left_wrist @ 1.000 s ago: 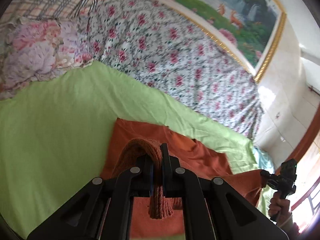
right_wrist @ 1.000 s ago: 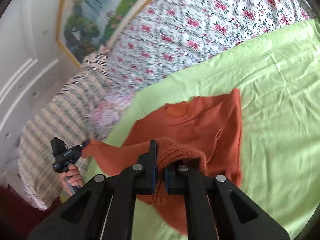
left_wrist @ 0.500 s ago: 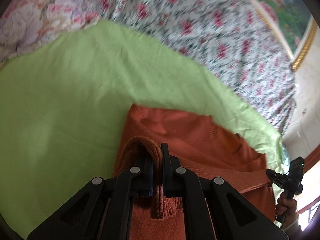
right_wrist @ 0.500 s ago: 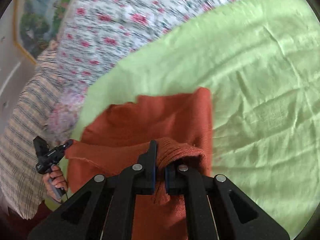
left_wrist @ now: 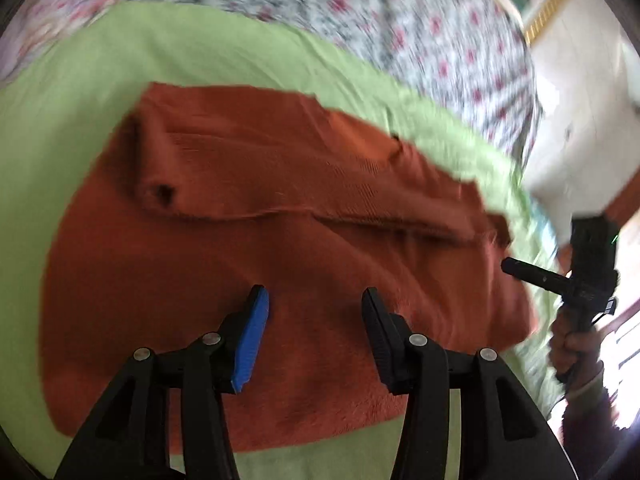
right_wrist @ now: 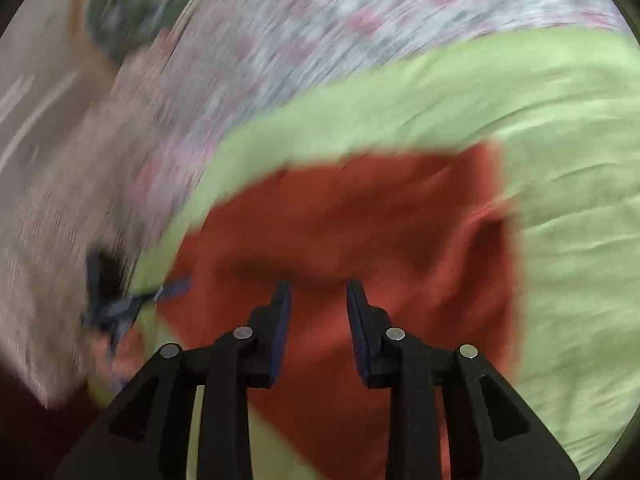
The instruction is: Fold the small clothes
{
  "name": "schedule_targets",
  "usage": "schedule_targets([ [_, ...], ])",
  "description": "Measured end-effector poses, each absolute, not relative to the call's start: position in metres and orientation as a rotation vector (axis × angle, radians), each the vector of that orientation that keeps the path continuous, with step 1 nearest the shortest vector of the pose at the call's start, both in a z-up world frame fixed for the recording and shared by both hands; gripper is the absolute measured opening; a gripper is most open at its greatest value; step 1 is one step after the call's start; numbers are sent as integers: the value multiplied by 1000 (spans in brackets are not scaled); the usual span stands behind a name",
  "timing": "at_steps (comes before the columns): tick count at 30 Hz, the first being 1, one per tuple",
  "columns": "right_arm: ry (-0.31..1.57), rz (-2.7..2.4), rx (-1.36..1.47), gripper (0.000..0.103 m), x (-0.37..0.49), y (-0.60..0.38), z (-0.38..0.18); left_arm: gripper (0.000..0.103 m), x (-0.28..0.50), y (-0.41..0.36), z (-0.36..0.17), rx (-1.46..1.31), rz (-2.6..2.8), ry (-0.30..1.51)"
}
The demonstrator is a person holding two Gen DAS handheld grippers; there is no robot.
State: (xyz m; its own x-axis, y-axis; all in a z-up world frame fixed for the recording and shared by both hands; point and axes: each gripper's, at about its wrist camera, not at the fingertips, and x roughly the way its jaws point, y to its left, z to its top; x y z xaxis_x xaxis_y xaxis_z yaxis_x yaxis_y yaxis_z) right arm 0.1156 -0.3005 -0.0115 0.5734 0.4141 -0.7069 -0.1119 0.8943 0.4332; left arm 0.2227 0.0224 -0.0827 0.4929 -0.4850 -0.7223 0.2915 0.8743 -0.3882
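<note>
A rust-orange knit garment (left_wrist: 280, 216) lies folded over on itself on a light green sheet (left_wrist: 80, 92). A fold edge runs across its middle. My left gripper (left_wrist: 314, 300) is open and empty just above the garment's near half. The right gripper shows in the left wrist view (left_wrist: 560, 280) at the garment's right end. In the blurred right wrist view, my right gripper (right_wrist: 316, 292) is open and empty over the same garment (right_wrist: 380, 220). The left gripper shows as a blur in the right wrist view (right_wrist: 120, 304).
A floral bedspread (left_wrist: 380, 20) lies beyond the green sheet (right_wrist: 560, 120). A framed picture edge (left_wrist: 548, 8) and a pale wall are at the far right. A striped cover (right_wrist: 60, 200) lies to the left in the right wrist view.
Both grippers have let go of the garment's edge and opened. The lifted half now lies folded down on the rest. Both cameras moved lower and closer.
</note>
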Motion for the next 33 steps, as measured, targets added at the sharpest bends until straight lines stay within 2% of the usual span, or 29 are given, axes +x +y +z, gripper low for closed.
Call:
schedule_targets([
  [4,1066,301,101,30,134,-262,-42,48,254,10,-80,-165,-435,958],
  [6,1070,267,93,27,145,-267,-44,46,276,12,-79,-140,-392,971],
  [12,995,49,98,29,190,-304,-33,47,339,23,-58,-107,-239,904],
  [16,907,-98,225,29,200,-340,-22,47,351,57,-55,-246,-170,896],
  [23,840,-100,343,30,136,-333,-9,54,266,86,-57,-399,-174,856],
  [30,819,-26,442,31,69,-289,-17,54,156,84,-69,-491,-207,843],
  [33,819,-6,470,35,47,-274,-22,55,118,80,-80,-509,-229,868],
])
